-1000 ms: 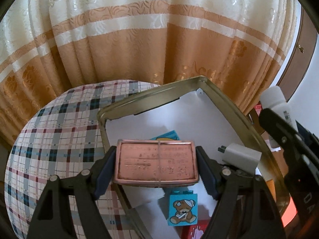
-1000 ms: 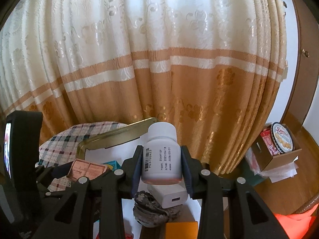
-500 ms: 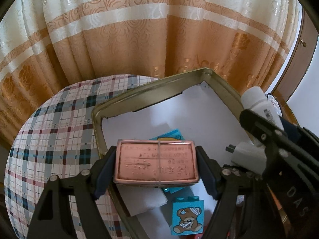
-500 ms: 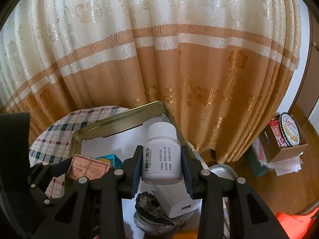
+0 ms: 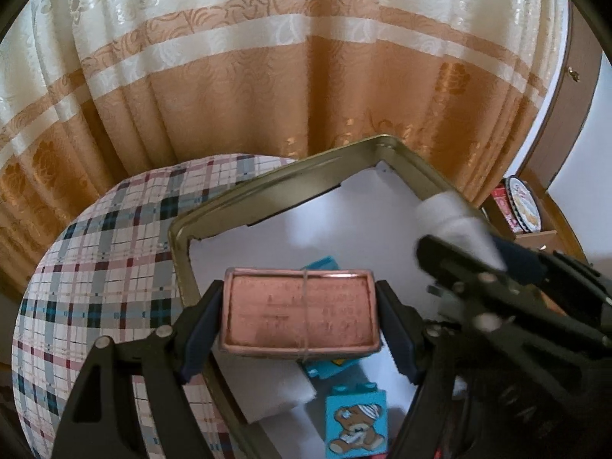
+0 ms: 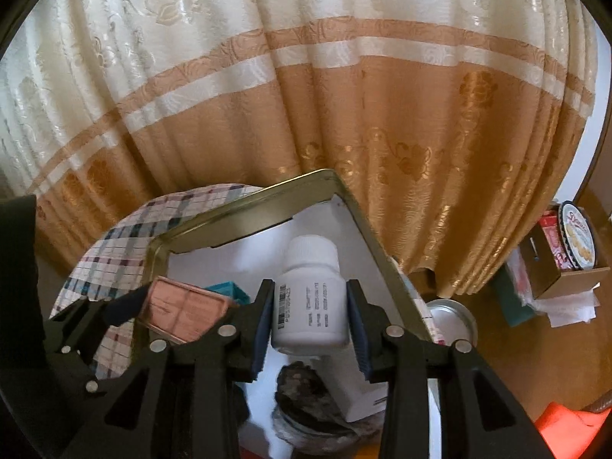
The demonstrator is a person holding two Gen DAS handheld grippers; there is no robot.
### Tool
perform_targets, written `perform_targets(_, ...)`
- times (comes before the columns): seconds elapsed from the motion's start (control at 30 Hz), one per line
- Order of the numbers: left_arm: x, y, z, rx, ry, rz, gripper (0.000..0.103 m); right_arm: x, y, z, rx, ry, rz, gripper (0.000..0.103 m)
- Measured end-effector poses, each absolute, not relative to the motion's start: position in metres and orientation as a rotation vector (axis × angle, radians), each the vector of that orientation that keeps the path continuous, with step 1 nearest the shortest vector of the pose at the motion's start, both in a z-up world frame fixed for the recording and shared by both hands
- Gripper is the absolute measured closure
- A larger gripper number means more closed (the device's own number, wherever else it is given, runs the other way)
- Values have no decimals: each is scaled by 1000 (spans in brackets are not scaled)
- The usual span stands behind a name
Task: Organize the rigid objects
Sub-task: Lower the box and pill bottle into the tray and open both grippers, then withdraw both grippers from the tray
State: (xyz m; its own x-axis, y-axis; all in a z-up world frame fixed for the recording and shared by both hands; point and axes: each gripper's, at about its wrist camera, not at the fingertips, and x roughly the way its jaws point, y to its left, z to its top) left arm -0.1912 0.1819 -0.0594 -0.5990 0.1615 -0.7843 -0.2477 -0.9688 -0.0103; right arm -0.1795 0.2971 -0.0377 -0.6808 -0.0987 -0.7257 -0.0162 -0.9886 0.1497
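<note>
My left gripper [image 5: 300,311] is shut on a flat copper-pink box [image 5: 300,306] with a rubber band round it, held over the near left edge of a gold metal tin [image 5: 267,195]. Between the opening jaws of my right gripper [image 6: 310,306] is a white pill bottle [image 6: 310,290], over the tin's white-lined far right part [image 6: 267,244]. The pads stand slightly off the bottle's sides and it leans a little. In the left wrist view the bottle [image 5: 455,225] is blurred. The box also shows at the right wrist view's left [image 6: 183,310].
The tin sits on a round table with a plaid cloth [image 5: 95,287] in front of a curtain. In the tin lie a blue bear block [image 5: 355,424], a white charger [image 6: 363,394] and a dark crumpled lump [image 6: 306,394]. A silver lid [image 6: 451,313] and a cardboard box [image 6: 566,267] stand to the right.
My right gripper has moved forward and down over the tin, and its jaws have widened off the bottle. The left gripper and its box have stayed put.
</note>
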Motion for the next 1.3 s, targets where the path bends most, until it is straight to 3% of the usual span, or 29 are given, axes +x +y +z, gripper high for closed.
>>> perform_targets(0.03, -188, 183, -56, -1251, 156, 2621, 22, -178, 296, -36, 1232, -218, -2839, 37)
perform_targets(0.07, -185, 185, -52, -1226, 171, 2627, 19, -174, 295, -31, 1197, -221, -2852, 33)
perform_targets(0.13, -177, 187, -41, -1149, 199, 2644, 1, -165, 295, -21, 1135, -230, -2903, 28)
perform_targets(0.3, -160, 183, -25, -1095, 218, 2667, 0, -138, 299, 0, 1015, -315, -2997, 16)
perform_targets(0.93, -102, 142, -27, -1132, 238, 2716, 0, -70, 281, -3, 1000, -481, -3018, 16)
perform_targets(1.3, -70, 126, -31, -1079, 278, 2771, 0, -24, 259, 0, 872, -410, -3151, 16)
